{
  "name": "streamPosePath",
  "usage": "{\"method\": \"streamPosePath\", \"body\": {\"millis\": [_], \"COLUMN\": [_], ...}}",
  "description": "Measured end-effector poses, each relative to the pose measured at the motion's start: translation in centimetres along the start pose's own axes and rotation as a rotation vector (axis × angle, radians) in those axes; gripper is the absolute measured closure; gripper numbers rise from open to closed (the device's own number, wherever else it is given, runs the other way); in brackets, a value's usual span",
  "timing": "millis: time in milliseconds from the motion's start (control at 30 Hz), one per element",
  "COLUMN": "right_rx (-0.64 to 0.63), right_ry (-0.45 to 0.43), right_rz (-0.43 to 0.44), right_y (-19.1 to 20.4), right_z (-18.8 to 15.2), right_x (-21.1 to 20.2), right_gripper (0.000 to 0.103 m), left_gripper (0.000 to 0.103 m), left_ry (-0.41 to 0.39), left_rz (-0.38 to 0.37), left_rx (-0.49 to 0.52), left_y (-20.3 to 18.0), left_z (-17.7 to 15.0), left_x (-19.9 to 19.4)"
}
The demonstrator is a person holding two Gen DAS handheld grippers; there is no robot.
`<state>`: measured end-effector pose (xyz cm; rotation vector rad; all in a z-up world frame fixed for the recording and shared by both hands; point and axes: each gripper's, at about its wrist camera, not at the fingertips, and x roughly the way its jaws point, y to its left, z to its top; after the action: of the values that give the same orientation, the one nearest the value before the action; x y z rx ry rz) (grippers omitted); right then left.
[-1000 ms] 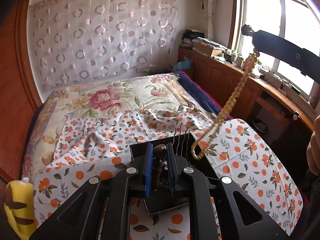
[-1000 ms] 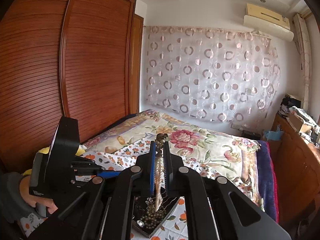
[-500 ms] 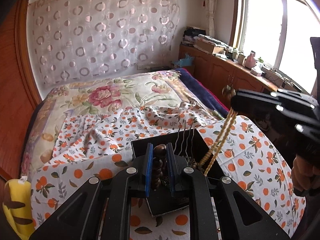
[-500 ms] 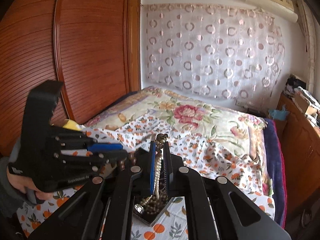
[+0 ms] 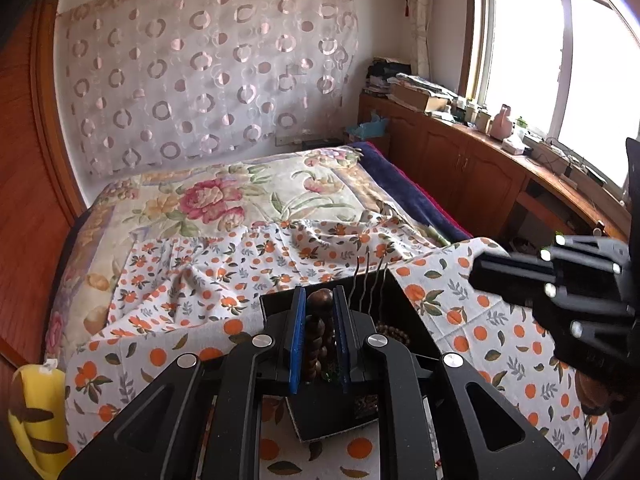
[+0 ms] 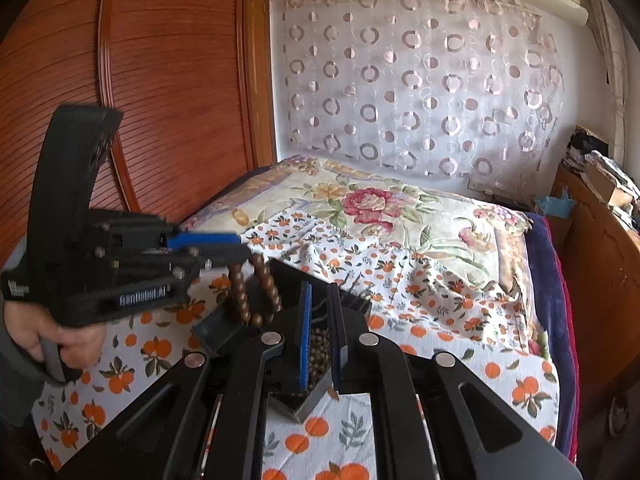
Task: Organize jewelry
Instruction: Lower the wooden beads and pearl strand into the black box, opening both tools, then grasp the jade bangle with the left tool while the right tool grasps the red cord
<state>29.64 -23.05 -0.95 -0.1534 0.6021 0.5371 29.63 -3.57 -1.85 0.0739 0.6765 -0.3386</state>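
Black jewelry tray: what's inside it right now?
The black jewelry tray holds brown bead strands and thin wavy pins. The left tongs and their dark wooden bracelet hide the rest.

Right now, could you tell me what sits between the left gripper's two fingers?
In the left wrist view, the left gripper is shut on a dark wooden bead strand, hanging over the black tray.

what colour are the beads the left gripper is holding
Dark brown, wood-like beads, hanging as a loop from the left gripper; clearest in the right wrist view.

Two wrist views — close above the jewelry tray [image 5: 280,308], facing the shared bed [image 6: 400,216].
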Motion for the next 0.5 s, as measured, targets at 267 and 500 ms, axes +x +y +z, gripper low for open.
{"method": "streamPosePath", "body": {"millis": [267,500], "right_rx": [0.010,0.013], "right_ry": [0.051,0.120], "right_rz": [0.027,0.045], "right_y": [0.9,2.4], "right_z": [-4.0,-8.1], "right_x": [-1.2,-1.5], "right_gripper": [0.093,0.094], "left_gripper": [0.076,0.063], "left_ry": [-0.010,0.025], "left_rz": [-0.024,-0.025], "left_rx": [-0.001,0.054], "left_y": [-0.6,-2.3], "left_z": [-1.5,-6.1], "left_x": [-2.0,-4.1]}}
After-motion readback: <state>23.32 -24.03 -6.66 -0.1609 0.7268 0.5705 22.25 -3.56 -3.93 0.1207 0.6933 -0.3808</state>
